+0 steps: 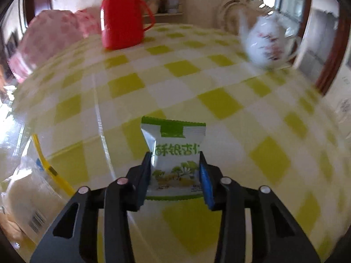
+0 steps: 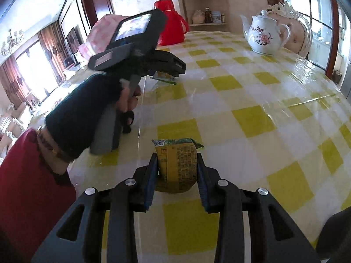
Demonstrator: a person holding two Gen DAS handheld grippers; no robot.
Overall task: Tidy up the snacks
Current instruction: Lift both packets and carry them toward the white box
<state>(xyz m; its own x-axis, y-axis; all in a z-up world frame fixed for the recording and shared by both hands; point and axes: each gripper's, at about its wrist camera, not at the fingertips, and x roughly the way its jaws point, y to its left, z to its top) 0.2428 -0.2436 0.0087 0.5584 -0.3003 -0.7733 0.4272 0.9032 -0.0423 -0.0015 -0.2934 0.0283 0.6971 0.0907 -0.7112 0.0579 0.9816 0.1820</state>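
1. A white-green packet is being gripped by the left gripper, low in the frame's centre.
2. A yellow packet is being clamped by the right gripper, bottom centre, above the table.
3. Both grips should be kept firm and level; the teapot, upper right, should be avoided.

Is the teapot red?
No, the teapot is white with pink flowers; the flask is the red one.

Flask left of teapot
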